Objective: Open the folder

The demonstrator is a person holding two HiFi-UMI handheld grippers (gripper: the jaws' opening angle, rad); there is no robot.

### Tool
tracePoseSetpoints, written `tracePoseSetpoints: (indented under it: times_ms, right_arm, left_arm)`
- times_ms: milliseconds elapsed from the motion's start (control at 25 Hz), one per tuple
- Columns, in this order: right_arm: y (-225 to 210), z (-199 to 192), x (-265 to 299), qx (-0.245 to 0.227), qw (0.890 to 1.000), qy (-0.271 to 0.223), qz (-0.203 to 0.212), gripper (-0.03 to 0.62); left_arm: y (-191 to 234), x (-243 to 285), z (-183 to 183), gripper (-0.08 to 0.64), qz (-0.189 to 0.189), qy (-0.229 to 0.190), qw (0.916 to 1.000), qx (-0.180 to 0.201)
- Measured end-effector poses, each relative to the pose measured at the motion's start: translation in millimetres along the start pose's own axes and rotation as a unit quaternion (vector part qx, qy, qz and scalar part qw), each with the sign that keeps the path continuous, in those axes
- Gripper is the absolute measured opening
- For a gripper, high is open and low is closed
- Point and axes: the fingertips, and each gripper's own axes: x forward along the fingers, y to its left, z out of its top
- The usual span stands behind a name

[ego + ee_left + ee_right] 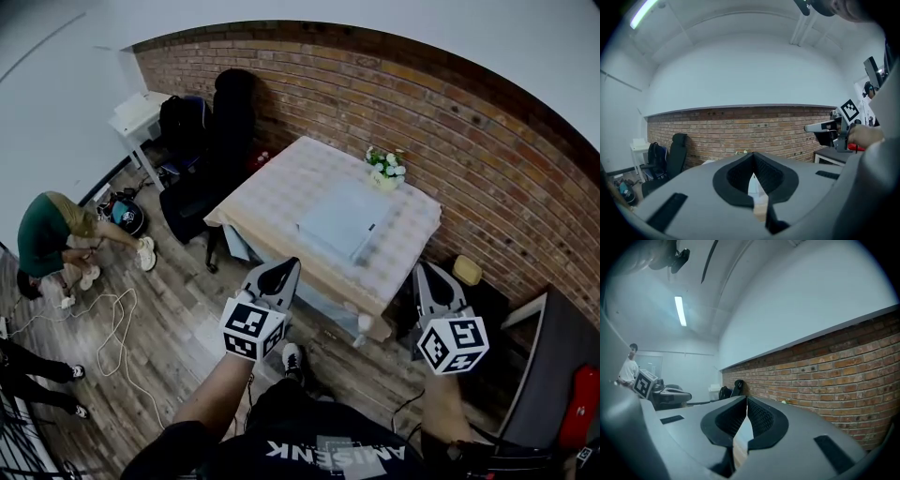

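A pale blue-grey folder (345,219) lies closed and flat on the table (272,187), which wears a light checked cloth and stands against the brick wall. Both grippers hang in the air short of the table's near edge. My left gripper (281,270) is shut and empty, off the table's front left. My right gripper (429,274) is shut and empty too, off the front right corner. In the left gripper view the jaws (752,157) meet tip to tip with the table's pale top showing beyond them. The right gripper view shows the jaws (746,401) likewise pressed together.
A small pot of white flowers (385,169) stands at the table's far edge. A black chair (202,178) is at the table's left, a white side table (139,114) behind it. A person (56,239) crouches on the wooden floor among cables (112,328). A dark cabinet (553,375) stands at right.
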Motion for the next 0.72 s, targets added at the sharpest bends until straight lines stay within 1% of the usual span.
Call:
tracePoseSetpoints:
  times_ms: [240, 360, 440, 640, 720]
  right_arm:
    - [-22, 1, 52, 0.008, 0.999, 0.002, -0.037, 0.041]
    - [-29, 1, 85, 0.002, 0.999, 0.008, -0.041, 0.041]
    - [-36, -1, 105, 0.005, 0.999, 0.012, -0.046, 0.041]
    - [-49, -4, 139, 0.010, 0.997, 0.026, -0.067, 0.041]
    - [-56, -6, 155, 0.013, 0.997, 0.030, -0.075, 0.041]
  left_arm:
    - [36, 50, -6, 0.011, -0.033, 0.000, 0.9994, 0.006]
    - [55, 79, -4, 0.011, -0.052, -0.011, 0.9984, 0.018]
    - [65, 96, -4, 0.011, -0.064, -0.015, 0.9976, 0.019]
    - [87, 126, -18, 0.011, -0.088, 0.005, 0.9954, 0.037]
    - [100, 140, -23, 0.011, -0.090, 0.010, 0.9952, 0.036]
